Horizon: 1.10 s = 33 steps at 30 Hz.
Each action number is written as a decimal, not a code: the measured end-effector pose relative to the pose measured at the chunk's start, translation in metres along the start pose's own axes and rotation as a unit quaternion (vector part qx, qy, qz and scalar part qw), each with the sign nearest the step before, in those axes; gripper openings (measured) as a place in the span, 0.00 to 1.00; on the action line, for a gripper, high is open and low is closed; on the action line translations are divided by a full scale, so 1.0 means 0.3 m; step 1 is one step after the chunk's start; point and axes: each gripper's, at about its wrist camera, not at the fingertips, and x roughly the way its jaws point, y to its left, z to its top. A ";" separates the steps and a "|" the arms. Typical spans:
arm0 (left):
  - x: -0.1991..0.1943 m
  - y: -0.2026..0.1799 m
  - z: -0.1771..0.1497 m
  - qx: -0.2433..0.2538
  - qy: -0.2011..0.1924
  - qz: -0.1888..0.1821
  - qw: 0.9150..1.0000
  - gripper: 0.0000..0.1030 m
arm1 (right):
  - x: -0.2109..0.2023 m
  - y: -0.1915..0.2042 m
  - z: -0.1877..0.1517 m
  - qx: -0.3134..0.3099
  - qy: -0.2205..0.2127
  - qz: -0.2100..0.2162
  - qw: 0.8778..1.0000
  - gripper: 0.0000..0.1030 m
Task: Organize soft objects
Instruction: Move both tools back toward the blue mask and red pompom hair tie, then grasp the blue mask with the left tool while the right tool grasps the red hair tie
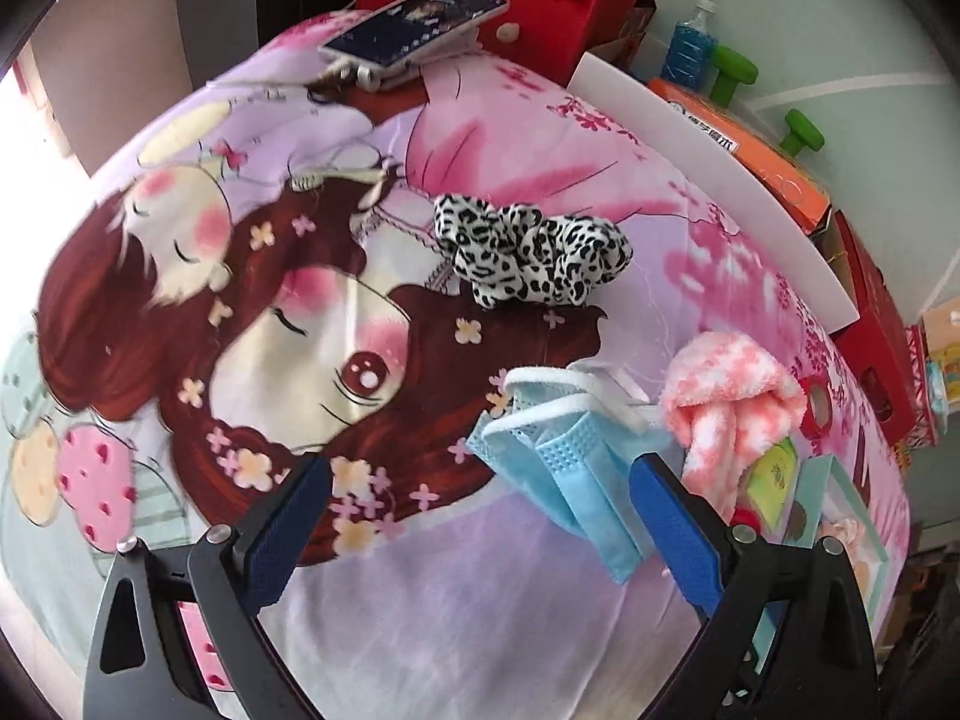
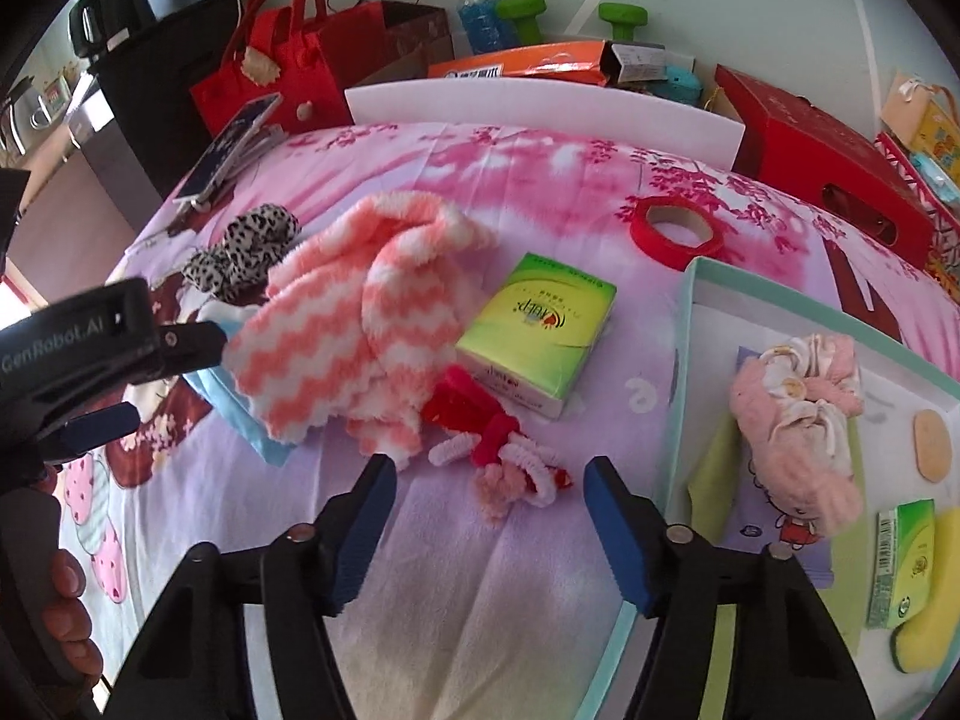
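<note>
My left gripper (image 1: 480, 486) is open and empty; a blue face mask (image 1: 564, 462) lies between its fingers, nearer the right one. A leopard-print scrunchie (image 1: 528, 255) lies beyond it, and a pink-and-white fuzzy cloth (image 1: 726, 402) to the right. My right gripper (image 2: 489, 480) is open and empty just above a red, pink and white chenille piece (image 2: 510, 456). The fuzzy cloth (image 2: 354, 324), the scrunchie (image 2: 240, 252) and a green tissue pack (image 2: 537, 330) lie ahead. The left gripper's body (image 2: 90, 348) shows at the left. A mint-rimmed box (image 2: 708, 276) at the right holds a pink soft item (image 2: 798, 420).
All lies on a cartoon-print sheet (image 1: 480, 600). A phone (image 1: 414, 24) rests at the far edge, a red tape roll (image 2: 675, 228) near the box. A white board (image 2: 540, 114), red bag (image 2: 282, 60), cartons, a bottle and green dumbbells stand behind.
</note>
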 end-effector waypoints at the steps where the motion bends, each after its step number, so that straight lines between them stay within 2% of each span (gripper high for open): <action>1: 0.003 0.000 -0.002 -0.004 0.003 0.001 1.000 0.96 | 0.005 0.001 -0.001 -0.001 0.002 0.000 1.000 0.62; 5: 0.027 -0.016 -0.010 0.001 0.010 0.002 1.000 0.95 | 0.026 -0.002 -0.006 0.000 0.007 0.002 1.000 0.59; 6: 0.030 -0.019 -0.012 0.002 0.012 -0.001 1.000 0.93 | 0.029 -0.002 -0.006 0.000 0.009 0.001 1.000 0.53; 8: 0.044 -0.029 -0.016 0.004 0.019 -0.013 1.000 0.80 | 0.037 -0.002 -0.010 0.000 0.012 -0.004 1.000 0.50; 13: 0.050 -0.053 -0.020 0.013 0.020 -0.022 0.999 0.77 | 0.042 0.000 -0.010 -0.004 0.011 -0.006 1.000 0.47; 17: 0.058 -0.071 -0.021 0.016 0.024 -0.030 0.999 0.62 | 0.046 0.001 -0.011 -0.006 0.009 -0.007 1.000 0.44; 18: 0.057 -0.073 -0.021 0.017 0.022 -0.029 0.999 0.58 | 0.047 -0.001 -0.011 -0.005 0.009 -0.009 1.000 0.40; 20: 0.054 -0.072 -0.018 0.015 0.023 -0.046 0.999 0.35 | 0.047 -0.008 -0.011 -0.001 0.008 -0.013 1.000 0.34; 22: 0.060 -0.069 -0.017 0.006 0.031 -0.074 0.997 0.25 | 0.044 -0.021 -0.008 0.011 0.007 -0.007 1.000 0.32; 28: 0.051 -0.069 -0.018 -0.001 0.027 -0.086 0.996 0.13 | 0.035 -0.049 -0.006 0.031 0.002 0.010 0.999 0.29; 33: 0.012 -0.056 -0.013 -0.002 0.013 -0.092 0.996 0.11 | 0.022 -0.063 -0.005 0.041 -0.002 0.017 0.999 0.28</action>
